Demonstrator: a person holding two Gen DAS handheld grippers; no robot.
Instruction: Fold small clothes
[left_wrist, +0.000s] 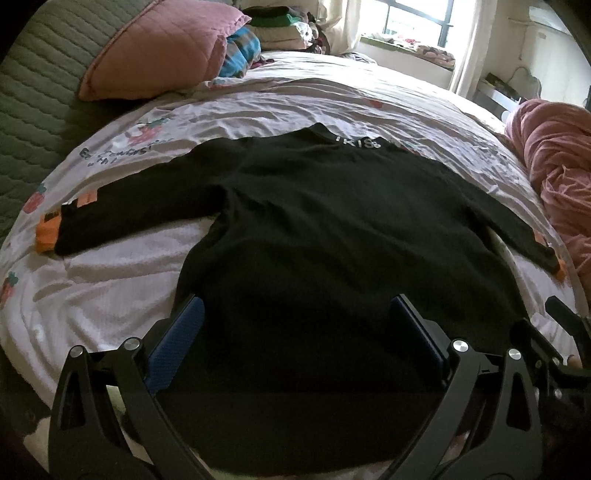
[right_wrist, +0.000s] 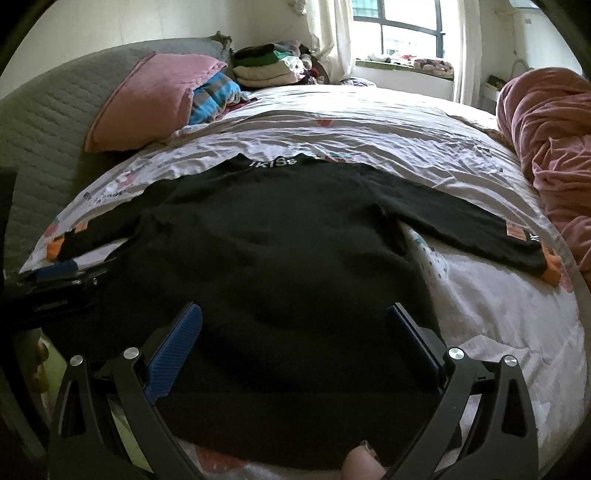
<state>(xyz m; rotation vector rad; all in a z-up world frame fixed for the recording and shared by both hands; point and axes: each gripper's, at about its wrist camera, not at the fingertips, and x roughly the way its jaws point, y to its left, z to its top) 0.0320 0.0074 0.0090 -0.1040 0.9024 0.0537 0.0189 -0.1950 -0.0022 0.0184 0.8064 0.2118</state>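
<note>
Where bedsheet (left_wrist: 110, 266) wrinkles, flat black knit sweater (left_wrist: 314, 240), orange cuffs.

This is a bedroom in a home. There is a big bed with a white sheet (left_wrist: 110, 280) that has strawberry pictures, a pink pillow (left_wrist: 155, 51), and a pile of folded clothes (right_wrist: 269, 66). A window (right_wrist: 402, 29) with curtains lets in daylight.

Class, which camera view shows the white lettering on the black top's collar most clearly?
The right wrist view: the collar lettering on the black top sits near centre and reads clearly. In the left wrist view the lettering is smaller and blurrier, its last characters hard to make out.
</note>
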